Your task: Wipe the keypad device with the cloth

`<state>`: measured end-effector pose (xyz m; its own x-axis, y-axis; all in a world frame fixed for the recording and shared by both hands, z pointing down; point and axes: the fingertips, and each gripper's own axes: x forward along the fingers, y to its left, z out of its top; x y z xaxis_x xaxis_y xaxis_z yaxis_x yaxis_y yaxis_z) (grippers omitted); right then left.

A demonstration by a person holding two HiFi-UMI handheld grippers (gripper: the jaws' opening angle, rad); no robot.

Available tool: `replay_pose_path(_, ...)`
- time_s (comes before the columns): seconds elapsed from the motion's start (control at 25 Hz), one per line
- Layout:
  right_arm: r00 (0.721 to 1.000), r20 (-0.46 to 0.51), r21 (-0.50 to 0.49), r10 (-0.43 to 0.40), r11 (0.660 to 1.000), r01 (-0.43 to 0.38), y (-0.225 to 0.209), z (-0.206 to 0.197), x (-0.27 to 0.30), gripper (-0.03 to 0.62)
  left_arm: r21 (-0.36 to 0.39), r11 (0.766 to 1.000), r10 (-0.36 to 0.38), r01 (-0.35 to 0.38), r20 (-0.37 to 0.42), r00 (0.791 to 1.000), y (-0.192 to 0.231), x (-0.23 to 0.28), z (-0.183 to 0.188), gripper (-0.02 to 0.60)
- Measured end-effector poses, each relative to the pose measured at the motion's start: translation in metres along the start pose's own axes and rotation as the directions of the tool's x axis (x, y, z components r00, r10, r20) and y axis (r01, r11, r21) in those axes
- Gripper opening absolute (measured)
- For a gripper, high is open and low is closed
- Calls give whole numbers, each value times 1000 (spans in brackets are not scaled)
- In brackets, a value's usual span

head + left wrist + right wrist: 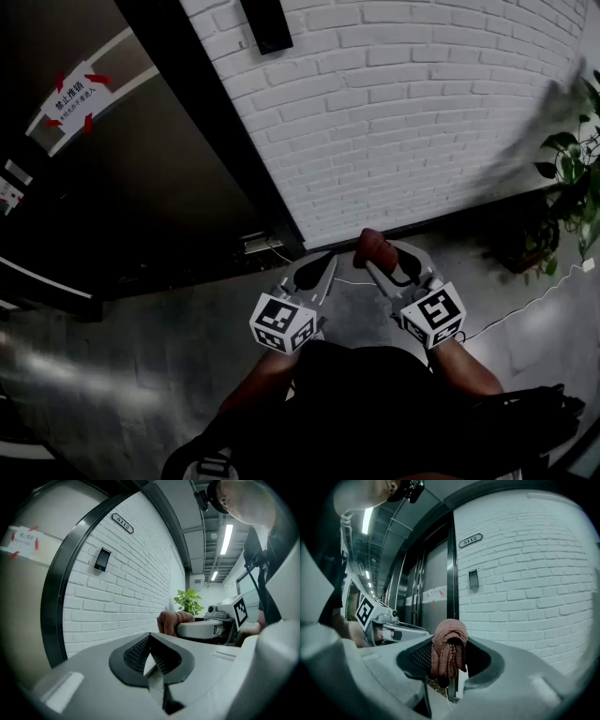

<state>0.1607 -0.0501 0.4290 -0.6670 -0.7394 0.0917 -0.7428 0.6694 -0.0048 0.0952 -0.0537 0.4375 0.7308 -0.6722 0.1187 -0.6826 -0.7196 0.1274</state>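
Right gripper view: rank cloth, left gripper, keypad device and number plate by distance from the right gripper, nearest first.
1. cloth: clamped in the right gripper, centre.
2. left gripper: alongside, to the left.
3. keypad device: on the brick wall, ahead and above.
4. number plate: higher on the same wall, so ranked last, though it is near the keypad and the margin is small.

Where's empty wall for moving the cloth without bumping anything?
The white brick wall is bare right of and below the keypad device. Above it sits the 5112 plate; left, the dark door frame crowds close. The cloth is in the right hand-held gripper.
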Motion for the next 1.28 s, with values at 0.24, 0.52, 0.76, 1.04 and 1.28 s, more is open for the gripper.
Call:
replay_pose_path(0.24,1000,-2,-9,16,1000,-16,3,6,18,147,-1,1000,-2,2,4,1000,16,5,4,15)
replay_pose_path(0.52,1000,11,-10,-2,1000,2,6,14,58,147,-2,1000,-16,16,1,1000,55,-3,7,16)
replay_pose_path(0.76,999,9,-30,-31,999,32,15,23,112,147,2,998,-57,57,4,998,105,-9,14,15)
replay_pose_path(1.04,994,41,-54,-105,993,107,14,45,170,147,37,990,-139,139,8,990,151,-12,23,15)
replay_pose_path(1.28,986,96,-90,-138,985,147,-14,93,202,147,20,983,-184,184,7,983,173,-9,22,15)
